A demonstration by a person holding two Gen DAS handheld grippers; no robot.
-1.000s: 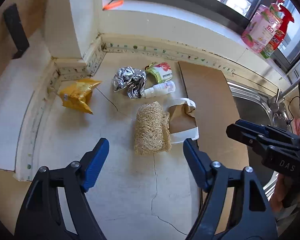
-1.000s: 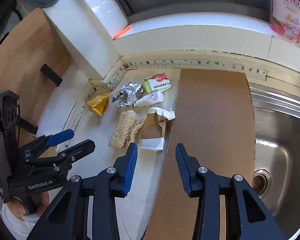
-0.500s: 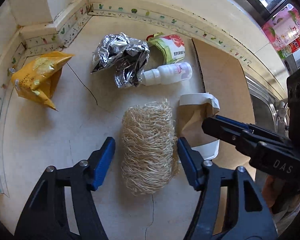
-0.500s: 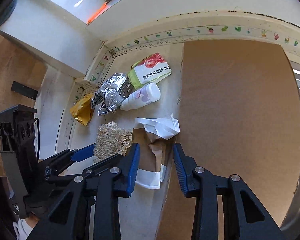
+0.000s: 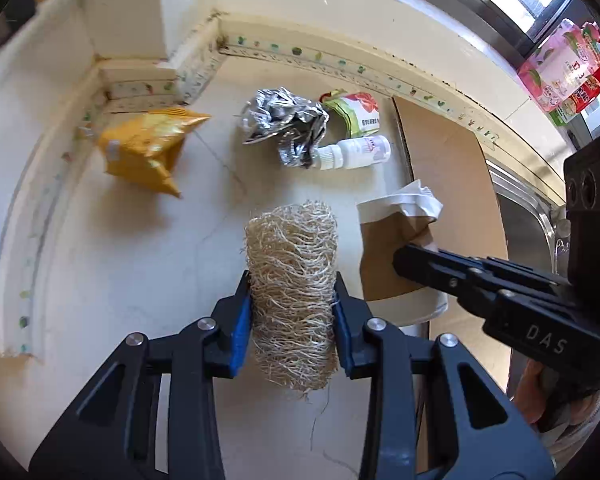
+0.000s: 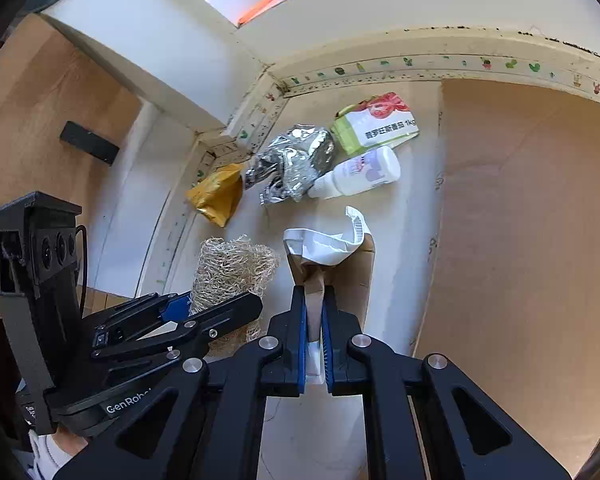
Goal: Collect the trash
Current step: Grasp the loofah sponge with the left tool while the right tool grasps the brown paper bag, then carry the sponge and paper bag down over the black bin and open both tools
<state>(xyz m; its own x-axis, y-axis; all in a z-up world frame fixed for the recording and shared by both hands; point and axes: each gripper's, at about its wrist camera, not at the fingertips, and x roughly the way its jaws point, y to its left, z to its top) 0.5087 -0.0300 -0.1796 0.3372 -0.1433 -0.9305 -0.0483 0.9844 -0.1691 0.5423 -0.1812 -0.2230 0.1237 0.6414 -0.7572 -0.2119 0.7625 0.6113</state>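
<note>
loofah: tan, fibrous, cylindrical | paper bag: brown, white-rimmed, crumpled

Left gripper: pointed steeply down, jaws closing, both blue pads pressed against the sides of the loofah scrubber, which stands between them and projects beyond the fingertips. Seen from the right wrist view, this gripper sits low at left, angled across toward centre.

Right gripper: tilted downward, jaws drawn almost together and clamped on the lower edge of the crumpled paper bag, which extends ahead of the tips. From the left wrist view its black fingers reach in from the right. A hand grips its handle (only partly visible at frame edge).
</note>
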